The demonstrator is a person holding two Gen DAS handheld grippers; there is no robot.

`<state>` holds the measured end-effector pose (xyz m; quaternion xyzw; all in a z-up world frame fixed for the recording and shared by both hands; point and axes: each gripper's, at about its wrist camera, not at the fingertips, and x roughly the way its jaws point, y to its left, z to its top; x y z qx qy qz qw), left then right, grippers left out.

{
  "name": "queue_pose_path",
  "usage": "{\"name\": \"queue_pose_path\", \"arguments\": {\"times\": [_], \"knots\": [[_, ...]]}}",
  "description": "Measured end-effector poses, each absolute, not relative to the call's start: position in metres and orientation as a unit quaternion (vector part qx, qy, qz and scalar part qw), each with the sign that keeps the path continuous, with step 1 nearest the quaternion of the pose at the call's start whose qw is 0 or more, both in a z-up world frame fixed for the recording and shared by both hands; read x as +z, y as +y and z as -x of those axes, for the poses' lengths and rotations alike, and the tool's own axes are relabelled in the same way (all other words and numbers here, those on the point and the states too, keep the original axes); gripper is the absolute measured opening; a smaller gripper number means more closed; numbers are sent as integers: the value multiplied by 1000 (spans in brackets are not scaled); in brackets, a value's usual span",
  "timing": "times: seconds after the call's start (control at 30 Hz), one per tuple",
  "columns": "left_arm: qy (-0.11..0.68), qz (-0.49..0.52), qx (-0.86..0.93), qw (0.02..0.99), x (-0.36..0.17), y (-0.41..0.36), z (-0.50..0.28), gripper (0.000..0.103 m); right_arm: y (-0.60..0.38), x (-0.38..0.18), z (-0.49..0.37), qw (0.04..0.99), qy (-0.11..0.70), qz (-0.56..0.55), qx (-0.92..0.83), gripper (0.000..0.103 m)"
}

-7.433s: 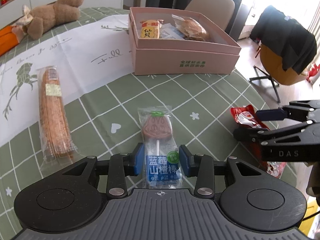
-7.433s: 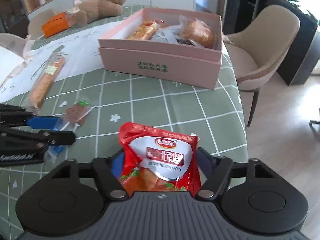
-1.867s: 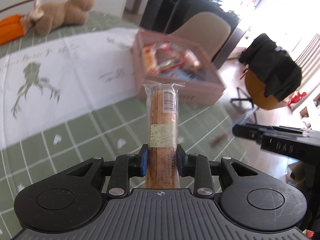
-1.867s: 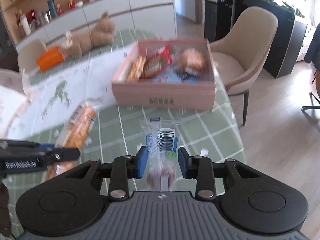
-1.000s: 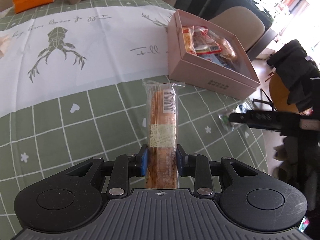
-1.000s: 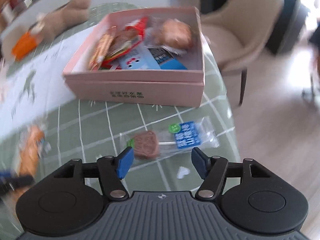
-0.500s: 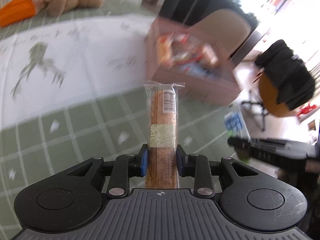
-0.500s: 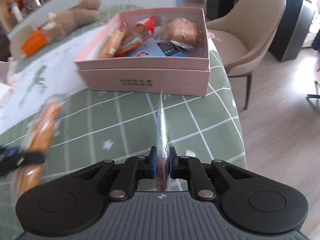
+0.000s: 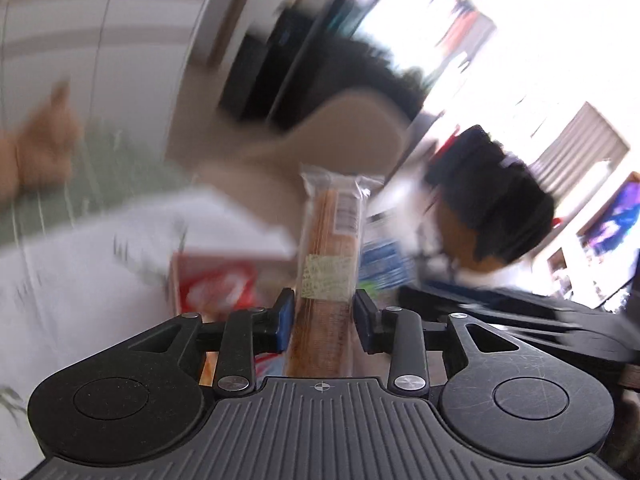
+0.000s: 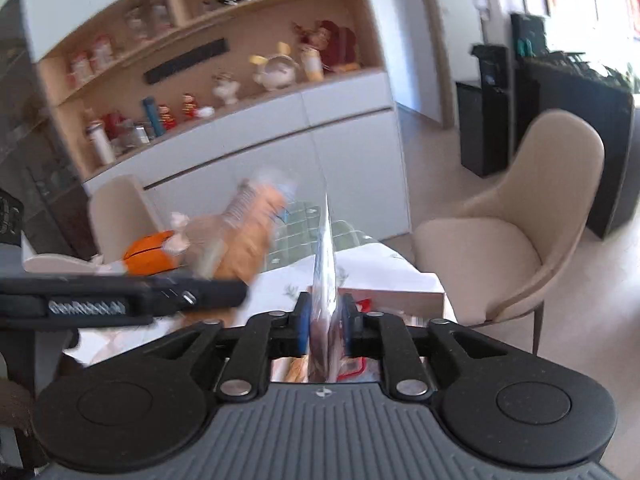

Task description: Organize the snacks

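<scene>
In the left wrist view nearly everything beyond the tool is smeared by motion blur. At 9 o'clock a brown shape (image 9: 38, 152) is too blurred to identify. At 7 o'clock, low behind the fingers, a red and white snack pack (image 9: 218, 286) sits inside a pink box (image 9: 173, 280), only a corner of which is readable. Dead centre, the left gripper (image 9: 324, 318) is clenched on a long wrapped biscuit pack (image 9: 330, 248) that stands up toward 12 o'clock; its lower end is hidden by the tool body. At 3 o'clock a dark bar, probably the other tool, is cut off by the frame.

In the right wrist view the left tool (image 10: 120, 300) crosses at 9 o'clock, with the biscuit pack blurred above it. At centre the right gripper (image 10: 325, 322) is clamped on a thin lollipop packet (image 10: 326, 264), seen edge-on, above the pink box's far wall (image 10: 400, 298). A beige chair (image 10: 520, 220) stands at 3 o'clock.
</scene>
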<state>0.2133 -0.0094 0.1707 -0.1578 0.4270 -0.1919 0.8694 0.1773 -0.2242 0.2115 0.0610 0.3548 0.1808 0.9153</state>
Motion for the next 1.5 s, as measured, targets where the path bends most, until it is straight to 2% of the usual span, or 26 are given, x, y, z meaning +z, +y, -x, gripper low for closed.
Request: {"name": "queue_pose_path", "arguments": {"times": [0.03, 0.07, 0.17, 0.27, 0.33, 0.47, 0.57, 0.73, 0.83, 0.9, 0.93, 1.23, 1.5], "knots": [[446, 146, -174, 866, 149, -11, -221, 34, -224, 196, -186, 917, 364, -57, 155, 54], [456, 137, -162, 864, 133, -12, -223, 34, -225, 181, -190, 917, 372, -54, 134, 57], [461, 168, -151, 858, 97, 2, -196, 34, -231, 142, -174, 908, 399, -45, 120, 57], [425, 180, -129, 878, 87, 18, -147, 34, -228, 111, -147, 905, 412, -25, 102, 57], [401, 165, -109, 894, 84, 25, -111, 34, -222, 93, -125, 902, 420, -30, 97, 59], [389, 130, -88, 908, 67, 28, -51, 34, -206, 67, -74, 896, 431, -59, 88, 70], [396, 70, -80, 912, 48, 22, -18, 34, -185, 47, -48, 891, 442, -63, 77, 71], [381, 31, -82, 920, 21, 18, 3, 34, -162, 25, -19, 899, 431, -44, 63, 73], [344, 7, -80, 936, 12, 14, 9, 34, -151, 18, -15, 907, 418, -10, 44, 83], [327, -5, -74, 942, 10, 9, 8, 34, -151, 14, -13, 912, 409, 11, 27, 101], [322, -13, -72, 944, 8, 6, 6, 35, -152, 13, -14, 913, 407, 9, 12, 103], [322, -22, -62, 944, 9, -5, -3, 35, -162, 3, -12, 936, 351, -3, 15, 103], [322, -20, -64, 944, 9, -3, -3, 35, -159, 3, -14, 937, 349, -5, 13, 103]]}}
